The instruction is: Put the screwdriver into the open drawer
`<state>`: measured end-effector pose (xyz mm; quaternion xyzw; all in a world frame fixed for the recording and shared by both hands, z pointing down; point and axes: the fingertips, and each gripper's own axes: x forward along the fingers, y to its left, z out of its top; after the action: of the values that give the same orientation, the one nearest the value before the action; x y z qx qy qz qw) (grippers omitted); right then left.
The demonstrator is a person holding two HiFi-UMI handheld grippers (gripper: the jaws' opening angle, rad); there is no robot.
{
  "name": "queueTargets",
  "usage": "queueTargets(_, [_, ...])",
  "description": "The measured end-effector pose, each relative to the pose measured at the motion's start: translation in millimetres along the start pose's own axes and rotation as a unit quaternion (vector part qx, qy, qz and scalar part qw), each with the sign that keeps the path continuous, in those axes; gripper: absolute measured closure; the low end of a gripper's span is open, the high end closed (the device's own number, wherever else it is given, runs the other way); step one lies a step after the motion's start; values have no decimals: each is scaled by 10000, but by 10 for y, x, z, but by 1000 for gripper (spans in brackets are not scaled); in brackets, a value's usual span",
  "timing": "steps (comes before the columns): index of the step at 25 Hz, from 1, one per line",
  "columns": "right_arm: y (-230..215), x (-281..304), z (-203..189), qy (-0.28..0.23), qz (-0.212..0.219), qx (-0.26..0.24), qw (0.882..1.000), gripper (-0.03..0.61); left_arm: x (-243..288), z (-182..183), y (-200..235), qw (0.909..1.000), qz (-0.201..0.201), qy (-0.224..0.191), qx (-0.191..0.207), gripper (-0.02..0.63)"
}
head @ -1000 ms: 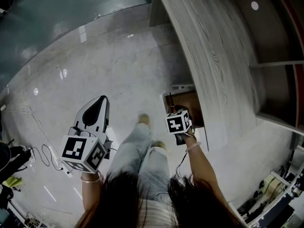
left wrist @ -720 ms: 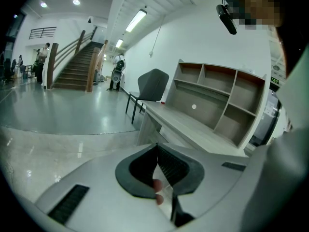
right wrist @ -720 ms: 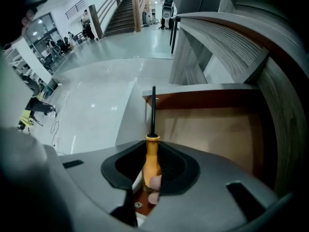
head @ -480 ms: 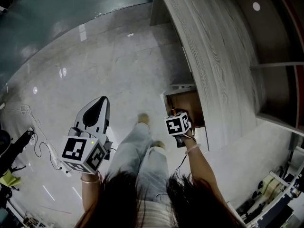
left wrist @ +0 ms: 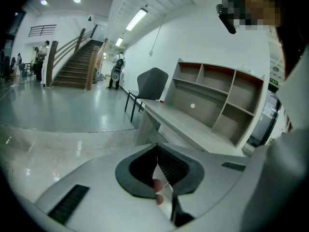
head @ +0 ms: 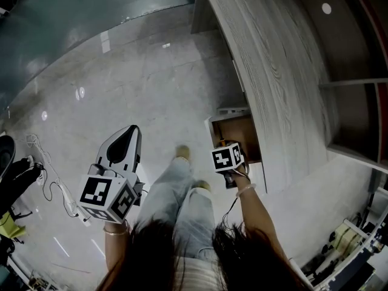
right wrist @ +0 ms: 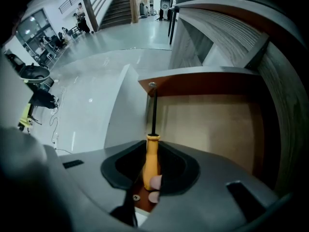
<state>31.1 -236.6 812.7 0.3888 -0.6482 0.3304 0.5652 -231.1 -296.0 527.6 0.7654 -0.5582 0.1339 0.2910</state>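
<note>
In the right gripper view a screwdriver (right wrist: 151, 153) with an orange handle and a thin black shaft sits clamped between the jaws of my right gripper (right wrist: 150, 167), its tip over the near front wall of the open drawer (right wrist: 212, 124). The drawer has a bare pale wooden floor. In the head view the right gripper (head: 223, 144) hangs at the drawer (head: 241, 132) under the long grey desk (head: 273, 71). My left gripper (head: 124, 143) is held out over the floor to the left, jaws closed together with nothing between them.
The desk carries a shelf unit (left wrist: 222, 100) and a dark chair (left wrist: 149, 83) stands at its end. Polished stone floor (head: 139, 83) spreads to the left. Cables (head: 51, 180) and dark gear lie at the lower left. The person's legs (head: 182, 193) are between the grippers.
The right gripper has shifted slightly with the screwdriver and stays at the drawer. The left gripper has dropped a touch. Dark gear at the left edge has shifted.
</note>
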Motion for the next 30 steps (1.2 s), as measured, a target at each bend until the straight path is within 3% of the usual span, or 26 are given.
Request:
queueTargets(20, [-14,110,-6,202,155,41,9997,479,23,-104,-26,9999,-51,124,46,597])
queueTargets(30, [-22,17,65,-79,201,111,9997,459,48,-100,-106,9997,-132,165,139,597])
